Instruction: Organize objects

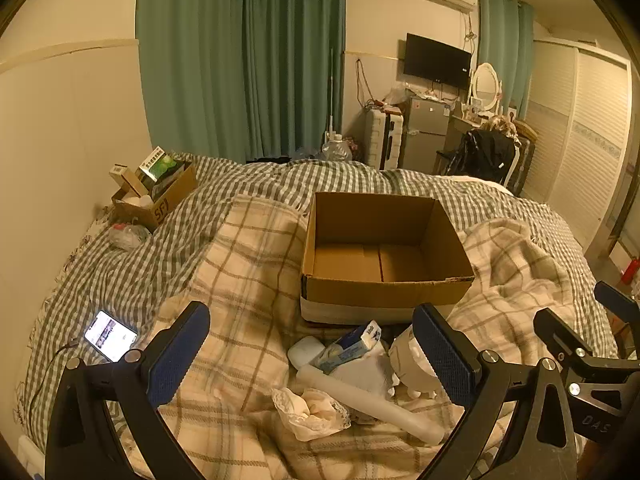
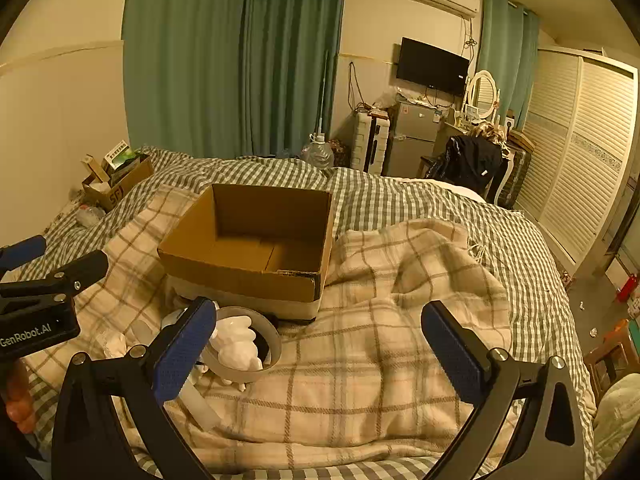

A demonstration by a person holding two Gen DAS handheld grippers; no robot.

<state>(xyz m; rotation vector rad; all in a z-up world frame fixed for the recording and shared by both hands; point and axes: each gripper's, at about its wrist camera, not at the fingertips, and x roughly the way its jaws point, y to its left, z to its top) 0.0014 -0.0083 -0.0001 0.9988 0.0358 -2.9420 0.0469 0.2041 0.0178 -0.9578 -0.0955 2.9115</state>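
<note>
Your left gripper and right gripper both hang with blue-padded jaws spread wide, gripping nothing. Just in front of the open brown cardboard box, on the cream plaid blanket, lies a small heap: a crumpled cream cloth, a white plastic tube, a blue-and-white carton, a white oval case and a grey tape roll around a white figurine. Left of the box, your lit phone rests on the checked sheet.
</note>
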